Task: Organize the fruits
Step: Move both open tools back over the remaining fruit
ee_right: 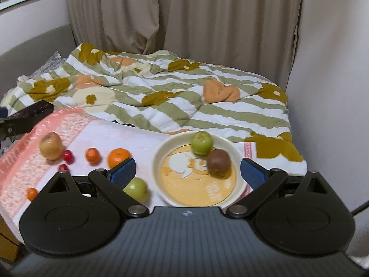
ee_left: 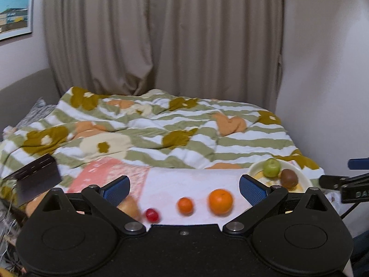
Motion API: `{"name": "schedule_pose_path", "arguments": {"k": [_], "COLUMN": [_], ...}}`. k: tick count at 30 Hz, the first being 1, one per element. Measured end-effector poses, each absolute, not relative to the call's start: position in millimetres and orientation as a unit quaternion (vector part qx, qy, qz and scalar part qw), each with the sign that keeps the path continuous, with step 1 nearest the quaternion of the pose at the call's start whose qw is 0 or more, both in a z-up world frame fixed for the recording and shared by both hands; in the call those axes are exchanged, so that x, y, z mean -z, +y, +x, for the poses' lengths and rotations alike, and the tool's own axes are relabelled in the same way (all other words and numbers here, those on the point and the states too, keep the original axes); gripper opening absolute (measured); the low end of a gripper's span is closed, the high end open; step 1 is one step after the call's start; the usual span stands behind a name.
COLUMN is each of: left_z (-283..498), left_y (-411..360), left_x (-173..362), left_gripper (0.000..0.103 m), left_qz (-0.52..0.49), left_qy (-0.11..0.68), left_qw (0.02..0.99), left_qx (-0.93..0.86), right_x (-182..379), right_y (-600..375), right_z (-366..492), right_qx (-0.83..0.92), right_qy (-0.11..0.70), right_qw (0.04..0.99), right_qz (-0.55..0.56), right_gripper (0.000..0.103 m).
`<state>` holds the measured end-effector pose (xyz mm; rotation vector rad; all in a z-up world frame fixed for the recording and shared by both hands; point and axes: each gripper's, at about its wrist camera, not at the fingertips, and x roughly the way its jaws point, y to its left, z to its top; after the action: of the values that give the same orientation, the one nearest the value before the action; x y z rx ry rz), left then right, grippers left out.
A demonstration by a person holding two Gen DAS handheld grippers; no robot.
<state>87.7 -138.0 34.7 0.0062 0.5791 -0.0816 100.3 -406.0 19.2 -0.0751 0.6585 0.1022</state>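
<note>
**Ahead of both open jaws: fruit in a row, plate to the right**

Between the right gripper's (ee_right: 187, 170) spread fingers sits the plate (ee_right: 161, 154), already holding a green apple (ee_right: 202, 142) at its far rim and a brown kiwi (ee_right: 218, 163) touching it on the near right. Just under the left blue pad (ee_right: 122, 173), left of the plate and off it, lies a second green apple (ee_right: 136, 188), partly hidden by the finger linkage. Farther left on the pink-and-white cloth (ee_right: 20, 170): a large orange (ee_right: 118, 157), a smaller orange (ee_right: 93, 155), cherry-red small fruits (ee_right: 68, 156) and a tan pear-like fruit (ee_right: 51, 149).

Straight ahead of the left gripper (ee_left: 184, 188), inside its gap, lie the large orange (ee_left: 220, 202) toward the right pad and the smaller orange (ee_left: 185, 205) near centre; plate (ee_left: 302, 177) off beyond the right finger.

Both sets of jaws wide, holding nothing, touching nothing.

Judged nearest to a loose fruit: right gripper to the second green apple, needing a shift left and down. Round fruits, no long axis worth aligning; some rolling risk on soft cloth.
</note>
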Motion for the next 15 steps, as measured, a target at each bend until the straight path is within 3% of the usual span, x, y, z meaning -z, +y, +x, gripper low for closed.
{"name": "schedule_pose_path", "arguments": {"k": [15], "left_z": [48.9], "left_y": [-34.4], "left_x": [-14.9], "left_gripper": [0.103], "left_qz": [0.023], "left_qy": [0.297], "left_qw": [0.954], "left_qx": [0.039], "right_x": [-7.7], "right_y": [-312.9], "right_z": [44.5], "right_qx": [-0.019], "right_qy": [0.335], "right_qw": [0.942], "right_qz": [-0.008], "right_gripper": [0.103]}}
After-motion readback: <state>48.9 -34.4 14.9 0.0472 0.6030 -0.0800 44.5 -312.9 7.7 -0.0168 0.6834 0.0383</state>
